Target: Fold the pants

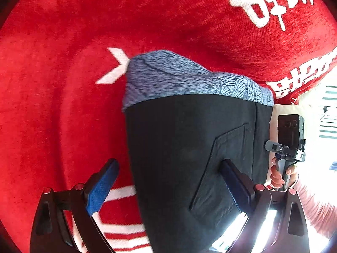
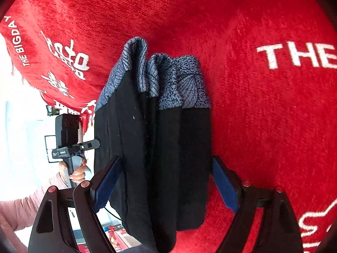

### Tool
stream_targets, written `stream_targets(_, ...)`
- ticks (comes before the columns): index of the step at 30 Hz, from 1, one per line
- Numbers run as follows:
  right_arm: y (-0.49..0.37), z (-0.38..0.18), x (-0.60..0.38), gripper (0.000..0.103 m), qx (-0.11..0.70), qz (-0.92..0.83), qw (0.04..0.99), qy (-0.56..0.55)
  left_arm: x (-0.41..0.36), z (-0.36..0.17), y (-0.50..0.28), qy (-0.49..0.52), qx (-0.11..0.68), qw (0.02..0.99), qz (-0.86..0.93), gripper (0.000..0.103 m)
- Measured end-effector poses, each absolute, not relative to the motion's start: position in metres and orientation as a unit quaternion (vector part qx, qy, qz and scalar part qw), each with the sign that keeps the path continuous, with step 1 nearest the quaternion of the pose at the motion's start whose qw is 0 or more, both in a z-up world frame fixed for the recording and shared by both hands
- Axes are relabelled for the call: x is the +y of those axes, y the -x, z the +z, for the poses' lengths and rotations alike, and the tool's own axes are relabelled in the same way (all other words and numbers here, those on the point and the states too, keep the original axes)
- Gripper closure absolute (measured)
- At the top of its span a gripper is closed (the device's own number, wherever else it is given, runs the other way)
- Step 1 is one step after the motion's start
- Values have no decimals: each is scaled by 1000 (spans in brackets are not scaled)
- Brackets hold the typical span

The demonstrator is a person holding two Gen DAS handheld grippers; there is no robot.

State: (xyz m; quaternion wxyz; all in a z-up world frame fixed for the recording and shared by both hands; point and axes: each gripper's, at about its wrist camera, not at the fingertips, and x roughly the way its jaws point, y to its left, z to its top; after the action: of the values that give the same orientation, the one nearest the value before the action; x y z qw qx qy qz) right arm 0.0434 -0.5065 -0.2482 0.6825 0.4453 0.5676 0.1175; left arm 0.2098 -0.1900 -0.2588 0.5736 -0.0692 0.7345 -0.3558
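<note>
The folded pants [image 1: 189, 147] are black with a blue-grey patterned band at the far end and lie on a red cloth [image 1: 52, 105]. My left gripper [image 1: 168, 186] is open. Its left finger hangs over the red cloth and its right finger sits over the pants' back pocket. In the right wrist view the pants [image 2: 151, 147] show several folded layers side by side. My right gripper [image 2: 165, 182] is open and straddles that bundle. Its pads stand close to both edges, with thin gaps showing lower down. Each view shows the other gripper [image 1: 290, 135] [image 2: 69, 139] held in a hand beside the pants.
The red cloth [image 2: 263, 116] carries white lettering and stripes and spreads far around the pants. Its edge falls away on the side of the other gripper, where a bright room and a pink sleeve [image 2: 19, 208] show. Red packages [image 2: 115, 238] lie below that edge.
</note>
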Motion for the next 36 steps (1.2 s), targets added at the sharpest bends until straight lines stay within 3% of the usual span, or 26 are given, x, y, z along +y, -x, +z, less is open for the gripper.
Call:
stream_targets(9,-40,-249,-513,17,563,113,678,-458,-192,-263,-201,75,723,591,-349,1)
stream_targets(10,-38,-248,-514,18,565,107,677,-460,-198,-260,-198,69,719,598,-346,4)
stream_targets(11,-38,-248,-513,21,569,98,676,-457,-200,-257,-196,67,715,602,-349,15)
stream_targets(13,-39,-245,-512,28,576,90,676,-450,-206,-248,-192,58,705,612,-353,21)
stream_targets(15,-39,-239,-510,44,576,91,678,-447,-210,-241,-188,49,697,621,-356,27)
stream_targets(18,-39,-231,-506,54,570,90,683,-448,-213,-231,-185,48,690,629,-356,35)
stream_targets(36,6,-178,-498,58,544,103,684,-475,-210,-155,-137,43,669,651,-355,39)
